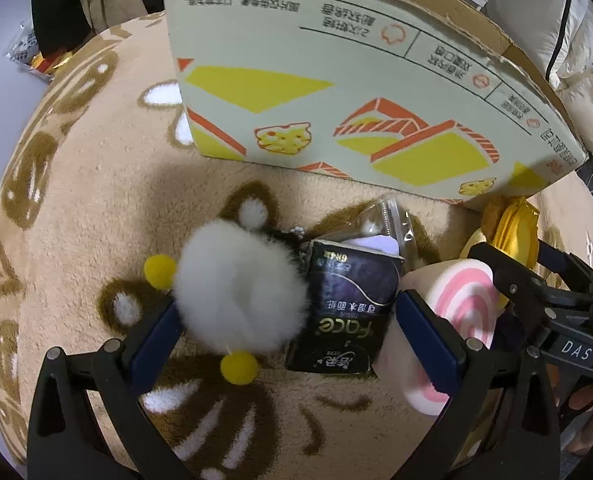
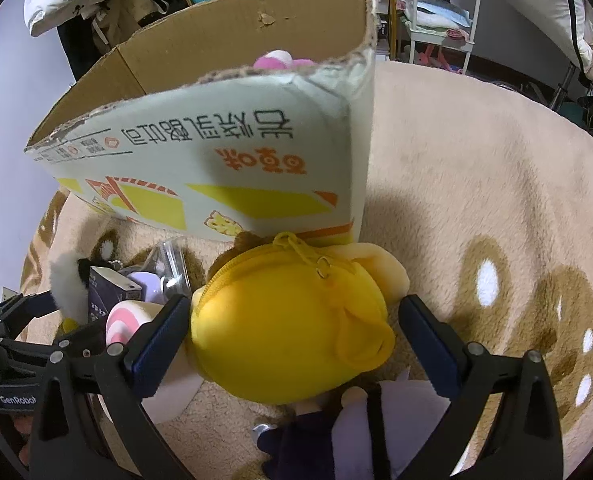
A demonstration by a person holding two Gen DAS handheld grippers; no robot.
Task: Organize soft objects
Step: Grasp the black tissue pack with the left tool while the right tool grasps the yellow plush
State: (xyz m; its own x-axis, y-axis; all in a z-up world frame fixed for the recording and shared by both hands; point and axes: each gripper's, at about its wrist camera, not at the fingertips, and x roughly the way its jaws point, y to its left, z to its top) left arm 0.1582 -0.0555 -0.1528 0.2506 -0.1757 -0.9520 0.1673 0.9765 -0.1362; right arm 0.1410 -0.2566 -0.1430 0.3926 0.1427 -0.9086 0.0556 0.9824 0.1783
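In the left wrist view my left gripper (image 1: 292, 332) is open around a white fluffy pompom toy (image 1: 240, 292) with yellow balls and a black tissue pack (image 1: 344, 312). A pink-swirl roll cushion (image 1: 448, 320) lies just right of its right finger. In the right wrist view my right gripper (image 2: 292, 340) is open around a yellow zip plush pouch (image 2: 288, 320) lying on the rug. A purple-clad doll (image 2: 376, 420) lies below it. The open cardboard box (image 2: 216, 152) stands behind, with a pink plush (image 2: 280, 60) inside.
A beige rug with brown bear prints (image 2: 496, 200) covers the floor. A clear plastic bag (image 1: 392, 220) lies by the box (image 1: 336, 100). A white shelf rack (image 2: 440, 12) and bedding stand at the back. The other gripper (image 2: 16, 340) shows at the left edge.
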